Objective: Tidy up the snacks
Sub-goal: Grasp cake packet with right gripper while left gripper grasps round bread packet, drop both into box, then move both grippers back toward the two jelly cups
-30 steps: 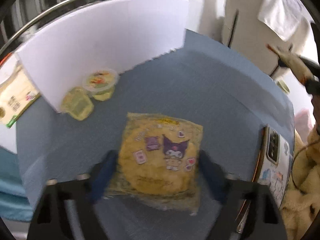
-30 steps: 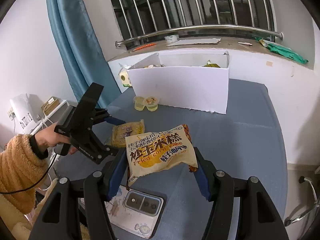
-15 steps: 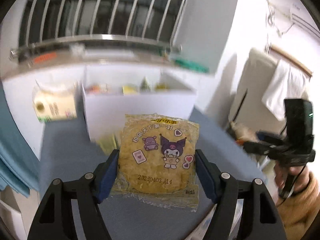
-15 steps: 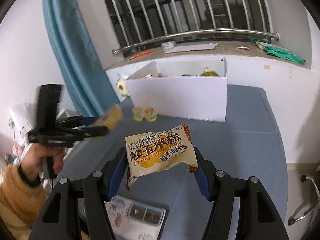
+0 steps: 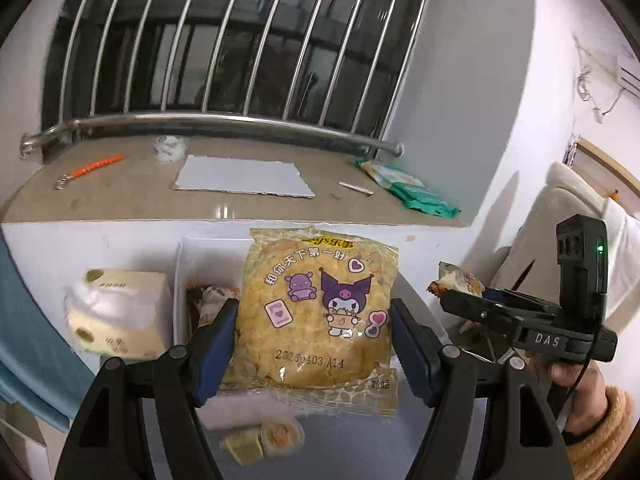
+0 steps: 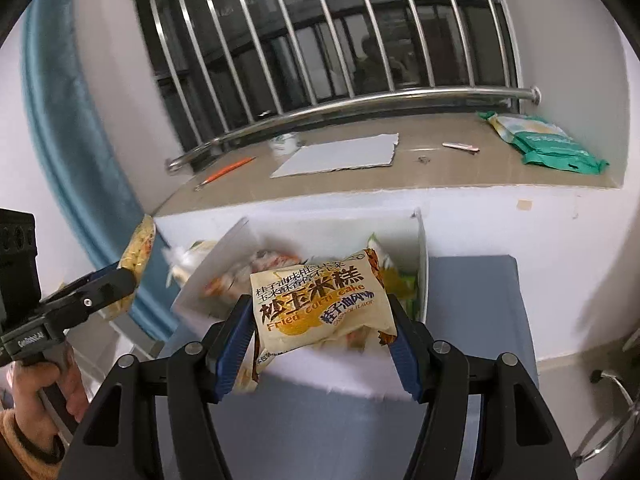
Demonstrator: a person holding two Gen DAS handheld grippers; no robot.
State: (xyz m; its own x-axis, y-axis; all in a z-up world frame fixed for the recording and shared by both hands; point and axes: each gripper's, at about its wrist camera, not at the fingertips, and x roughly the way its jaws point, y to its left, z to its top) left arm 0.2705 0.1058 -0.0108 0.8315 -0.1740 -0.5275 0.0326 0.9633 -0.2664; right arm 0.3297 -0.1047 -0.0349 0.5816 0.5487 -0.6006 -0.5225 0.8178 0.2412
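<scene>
Both snack packets have come up off the blue table (image 6: pixel 476 280) in the last second and now hang in the air at the white box (image 6: pixel 420 264). The left gripper (image 5: pixel 312 344), which a second ago had its fingers either side of the round cracker packet (image 5: pixel 316 312) lying flat on the table, now pinches that packet by its two edges and holds it upright in front of the box. The right gripper (image 6: pixel 324 340) pinches the corn cake packet (image 6: pixel 320 304) the same way; it was already carrying it well short of the box, and now holds it over the box's near wall, with other wrappers visible inside just behind it.

So the lifting is done and, by my reading, the drop is next for both. The right packet looks closer to going in. The left one seems to sit lower and nearer (the box's left end shows beside it, with a tissue pack (image 5: pixel 120 312) just outside).

Two small jelly cups (image 5: pixel 264 436) sit on the table below the left gripper, so the job has more to go.
</scene>
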